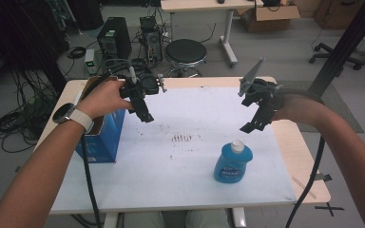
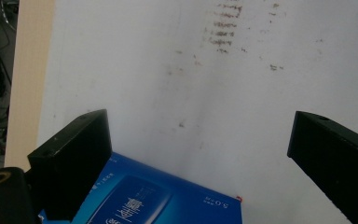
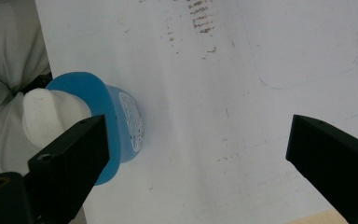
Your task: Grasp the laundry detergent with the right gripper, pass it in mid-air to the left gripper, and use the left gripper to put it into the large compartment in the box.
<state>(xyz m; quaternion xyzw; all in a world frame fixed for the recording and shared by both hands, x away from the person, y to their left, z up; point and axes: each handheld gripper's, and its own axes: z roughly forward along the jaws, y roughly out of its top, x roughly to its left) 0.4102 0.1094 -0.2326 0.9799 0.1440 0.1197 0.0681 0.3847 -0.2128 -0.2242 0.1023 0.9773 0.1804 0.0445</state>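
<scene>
A blue bottle [image 1: 233, 164] with a white cap stands upright on the white table top [image 1: 195, 114], near its front right. In the right gripper view the blue bottle [image 3: 107, 121] shows from above, beside the left jaw. A blue box [image 1: 100, 137] stands at the table's left edge; its top [image 2: 168, 200] lies just below my left jaws. My left gripper [image 1: 145, 114] hangs open above the table beside the box, empty. My right gripper [image 1: 253, 124] is open and empty in the air, behind and to the right of the bottle.
Dark smudges [image 1: 183, 138] mark the middle of the table top. Behind the table stand a black stool [image 1: 186, 53], computer cases [image 1: 114, 42] and cables on the floor. A black post [image 1: 342, 45] rises at the right. A cable [image 1: 88, 185] trails off the front left.
</scene>
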